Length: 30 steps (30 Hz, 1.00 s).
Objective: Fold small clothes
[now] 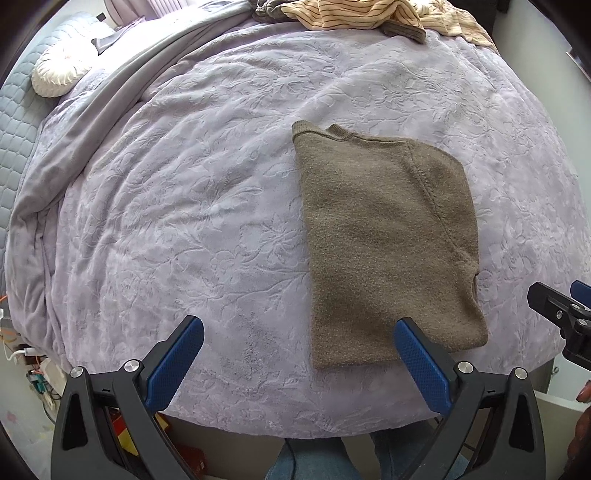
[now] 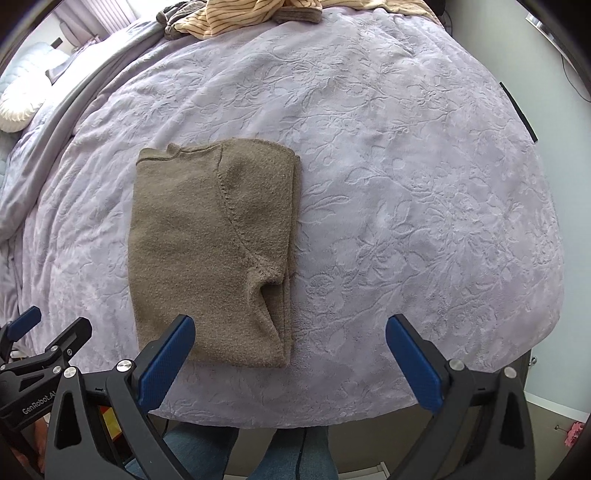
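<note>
While the brown sweater (image 1: 388, 236) lies folded on the bed (image 1: 221, 184), both sets of jaws gape empty, and a heap of clothes (image 1: 351, 14) at twelve o'clock awaits folding.

Plenty of open bed around the claws

Ahead of the right claw (image 2: 290, 339) the purple blanket (image 2: 406, 184) is bare and wide open. The folded brown sweater (image 2: 207, 251) lies between both claws, and a clothes pile (image 1: 369, 14) blocks the far edge.
</note>
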Tool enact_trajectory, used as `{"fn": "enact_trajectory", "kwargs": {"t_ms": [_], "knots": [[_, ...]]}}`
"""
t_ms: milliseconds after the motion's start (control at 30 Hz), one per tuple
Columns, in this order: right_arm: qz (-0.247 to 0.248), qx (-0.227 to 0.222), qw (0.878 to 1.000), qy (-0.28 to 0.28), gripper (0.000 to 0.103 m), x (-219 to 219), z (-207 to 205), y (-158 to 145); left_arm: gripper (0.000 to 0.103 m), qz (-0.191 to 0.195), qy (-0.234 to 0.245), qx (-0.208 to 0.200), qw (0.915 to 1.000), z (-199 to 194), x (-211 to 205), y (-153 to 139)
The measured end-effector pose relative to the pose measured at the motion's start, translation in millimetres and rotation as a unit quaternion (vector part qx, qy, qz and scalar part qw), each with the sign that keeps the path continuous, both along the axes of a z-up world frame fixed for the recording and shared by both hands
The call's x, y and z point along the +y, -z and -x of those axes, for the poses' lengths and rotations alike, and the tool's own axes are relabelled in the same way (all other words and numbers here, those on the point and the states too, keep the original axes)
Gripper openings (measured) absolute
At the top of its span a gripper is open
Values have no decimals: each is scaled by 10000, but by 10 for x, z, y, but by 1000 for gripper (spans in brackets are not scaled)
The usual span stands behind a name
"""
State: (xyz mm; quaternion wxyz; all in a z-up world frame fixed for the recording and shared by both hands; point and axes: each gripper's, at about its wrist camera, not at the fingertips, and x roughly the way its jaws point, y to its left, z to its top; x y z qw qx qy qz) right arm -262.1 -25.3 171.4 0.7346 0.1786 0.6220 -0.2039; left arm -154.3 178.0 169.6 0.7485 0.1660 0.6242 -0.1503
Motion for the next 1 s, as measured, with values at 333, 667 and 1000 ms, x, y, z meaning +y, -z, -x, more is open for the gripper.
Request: {"fn": "enact_trajectory", "kwargs": {"t_ms": [333,667,1000], "knots": [[18,26,10000,2,103,-10,-5,17,103,-19,19,22,10000,-1,13,8],[81,39,10000,-9,103,16,-9,13,103,-18,14,24,10000,-1,31,19],[113,50,9999,-19,103,17,-16,13,103,-20,24,21,10000,-11,36,24]]}}
